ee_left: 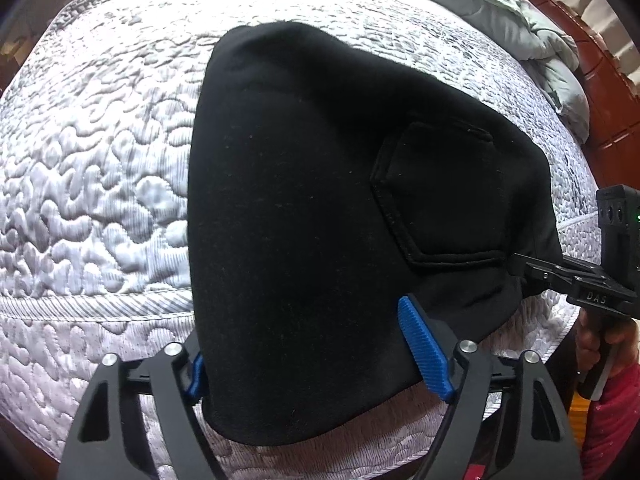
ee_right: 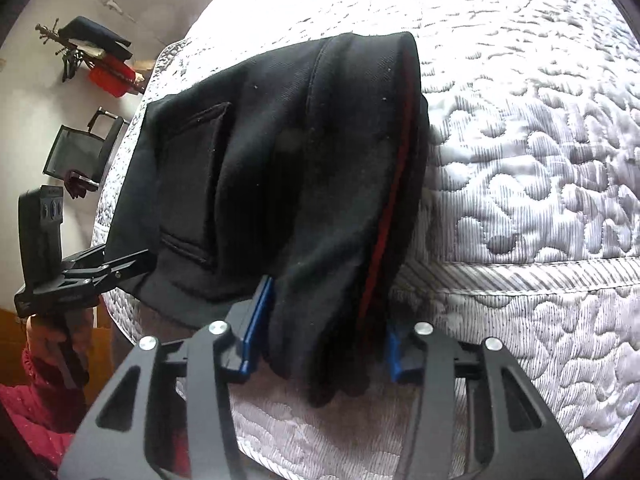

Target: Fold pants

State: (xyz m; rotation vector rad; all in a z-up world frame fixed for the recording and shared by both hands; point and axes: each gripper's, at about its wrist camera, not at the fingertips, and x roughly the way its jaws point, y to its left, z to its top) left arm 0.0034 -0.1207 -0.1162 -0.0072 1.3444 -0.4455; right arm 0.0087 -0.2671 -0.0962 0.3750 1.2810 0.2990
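Observation:
The black pants (ee_left: 312,220) lie folded on the white quilted mattress (ee_left: 100,140), hanging over its front edge. A back pocket (ee_left: 440,196) faces up. My left gripper (ee_left: 316,356) is wide open with the pants' hanging edge between its blue pads (ee_left: 424,344). In the right wrist view the pants (ee_right: 288,168) show a red side stripe (ee_right: 380,248). My right gripper (ee_right: 324,332) is open around the pants' bunched end, its blue pads (ee_right: 256,320) on either side. Each gripper shows in the other's view: the right (ee_left: 520,264) and the left (ee_right: 132,264).
A grey crumpled duvet (ee_left: 520,12) lies at the far right of the bed by a red-brown wooden headboard (ee_left: 600,80). In the right wrist view a wall shelf (ee_right: 100,56) and a black chair (ee_right: 80,152) stand beyond the bed.

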